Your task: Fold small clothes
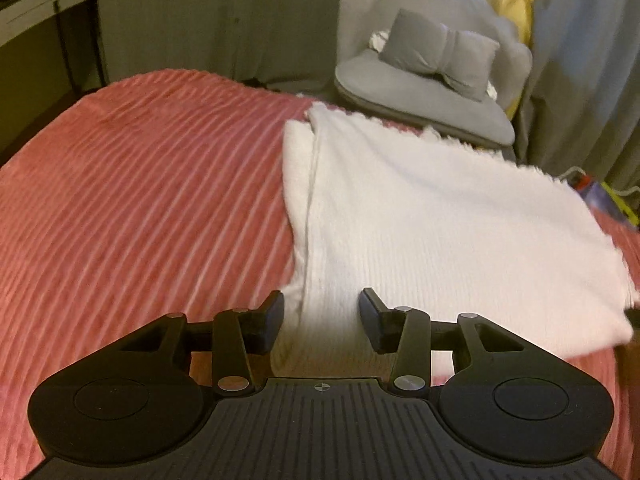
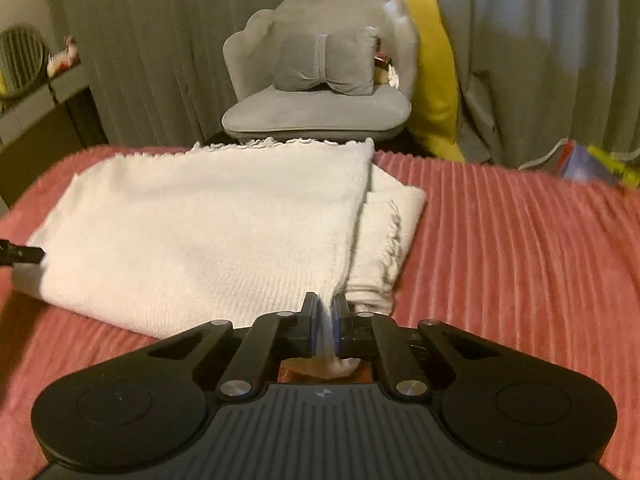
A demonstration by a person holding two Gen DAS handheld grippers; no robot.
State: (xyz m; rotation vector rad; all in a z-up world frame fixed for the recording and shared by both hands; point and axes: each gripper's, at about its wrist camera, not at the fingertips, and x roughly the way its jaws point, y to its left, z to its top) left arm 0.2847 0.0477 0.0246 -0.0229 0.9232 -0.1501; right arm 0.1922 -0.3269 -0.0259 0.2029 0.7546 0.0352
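Observation:
A white knit garment [image 1: 420,216] lies folded on the pink ribbed bedspread [image 1: 140,200]. In the left wrist view my left gripper [image 1: 321,308] is open, its jaws apart on either side of the garment's near left corner, with cloth between them. In the right wrist view the garment [image 2: 208,232] spreads left and ahead. My right gripper [image 2: 325,312] is shut on the garment's near right corner, with cloth pinched between the pads. The left gripper's fingertip [image 2: 24,255] shows at the garment's far left edge.
A grey shell-shaped chair [image 2: 316,116] with a bow cushion [image 2: 326,66] stands beyond the bed's far edge. Grey curtains and a yellow cloth [image 2: 436,80] hang behind. A dark desk [image 1: 48,12] is at the left. A colourful bag [image 2: 580,160] lies at the right.

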